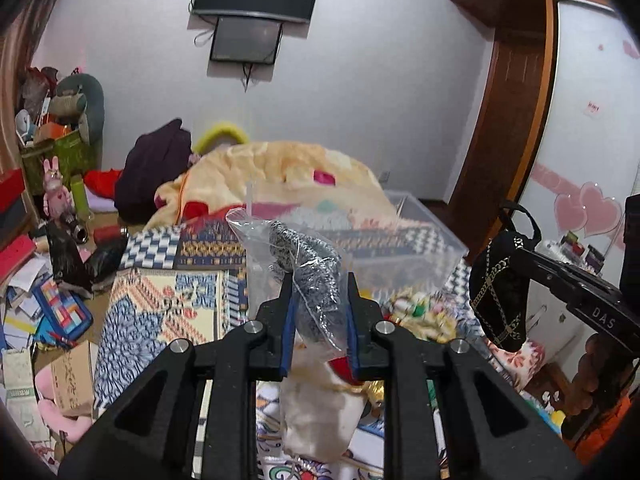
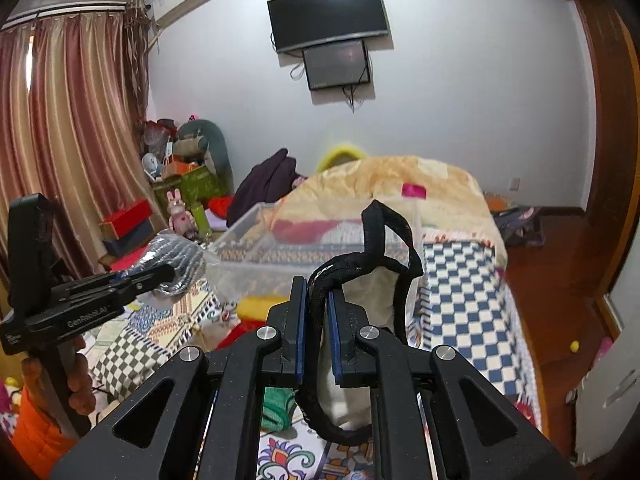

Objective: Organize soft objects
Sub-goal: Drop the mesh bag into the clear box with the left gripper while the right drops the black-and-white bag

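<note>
Above patterned bedding (image 1: 168, 296) — left claw (image 1: 318, 300) grips bagged fabric (image 1: 308, 264), right claw (image 2: 318, 308) a black bag (image 2: 320, 292).

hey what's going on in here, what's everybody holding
A person is sorting soft things over a bed with two handheld grippers. The left gripper is shut on a clear plastic bag with grey knit fabric inside. The right gripper is shut on the strap of a black garment with a gold chain print. Both items hang in the air near a clear plastic bin that sits on the patterned bedspread.
</note>
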Demonstrator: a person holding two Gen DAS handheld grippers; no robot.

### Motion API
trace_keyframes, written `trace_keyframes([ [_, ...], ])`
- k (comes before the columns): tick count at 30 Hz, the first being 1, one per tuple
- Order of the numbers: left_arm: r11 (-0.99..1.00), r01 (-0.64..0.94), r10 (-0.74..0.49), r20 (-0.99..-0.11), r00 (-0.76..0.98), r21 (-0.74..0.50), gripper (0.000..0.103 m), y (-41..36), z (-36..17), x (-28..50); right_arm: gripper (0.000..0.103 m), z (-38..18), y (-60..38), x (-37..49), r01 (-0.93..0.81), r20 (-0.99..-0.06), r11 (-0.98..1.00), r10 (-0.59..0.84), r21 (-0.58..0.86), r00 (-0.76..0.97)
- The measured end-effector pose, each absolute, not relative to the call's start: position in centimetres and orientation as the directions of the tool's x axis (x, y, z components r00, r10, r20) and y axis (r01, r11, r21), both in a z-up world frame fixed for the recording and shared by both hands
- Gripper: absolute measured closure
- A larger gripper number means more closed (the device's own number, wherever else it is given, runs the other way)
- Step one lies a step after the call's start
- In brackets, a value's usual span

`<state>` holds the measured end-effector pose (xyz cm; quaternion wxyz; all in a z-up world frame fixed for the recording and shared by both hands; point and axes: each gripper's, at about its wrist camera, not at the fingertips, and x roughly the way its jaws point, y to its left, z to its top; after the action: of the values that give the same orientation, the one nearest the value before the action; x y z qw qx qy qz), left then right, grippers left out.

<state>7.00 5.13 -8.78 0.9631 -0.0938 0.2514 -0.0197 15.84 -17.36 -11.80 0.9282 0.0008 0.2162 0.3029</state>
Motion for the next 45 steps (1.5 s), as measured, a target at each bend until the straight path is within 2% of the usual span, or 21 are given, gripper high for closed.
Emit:
trace_keyframes([
  [11,0.978,0.011,-0.098,-0.413,0.905,-0.206,0.082,6.1,-5.7,9.6,0.094,-8.2,-16.2,17.8,-0.560,-0.280,0.822,0.563,0.097,0.778],
  [21,0.983,0.003,-0.089,-0.458,0.884,-0.185,0.082,6.6,-6.5,14.3,0.094,-8.2,-13.8,20.7,-0.566,-0.264,0.821,0.563,0.074,0.783],
  [27,0.981,0.010,-0.109,-0.514,0.851,-0.191,0.082,6.4,-8.2,17.4,0.094,-10.0,-11.8,23.1,-0.577,-0.333,0.814,0.563,0.067,0.756],
  [36,0.987,0.012,-0.112,-0.618,0.778,-0.163,0.082,5.7,-11.4,21.2,0.094,-14.3,-9.7,26.4,-0.590,-0.511,0.805,0.529,0.052,0.677],
  [39,0.982,0.033,-0.148,-0.647,0.748,-0.187,0.082,5.6,-12.4,22.0,0.094,-15.1,-9.5,27.2,-0.598,-0.559,0.799,0.522,0.058,0.644],
  [45,0.985,0.050,-0.147,-0.664,0.733,-0.163,0.082,4.9,-12.8,22.5,0.094,-16.1,-9.1,28.3,-0.608,-0.643,0.790,0.508,0.083,0.572],
])
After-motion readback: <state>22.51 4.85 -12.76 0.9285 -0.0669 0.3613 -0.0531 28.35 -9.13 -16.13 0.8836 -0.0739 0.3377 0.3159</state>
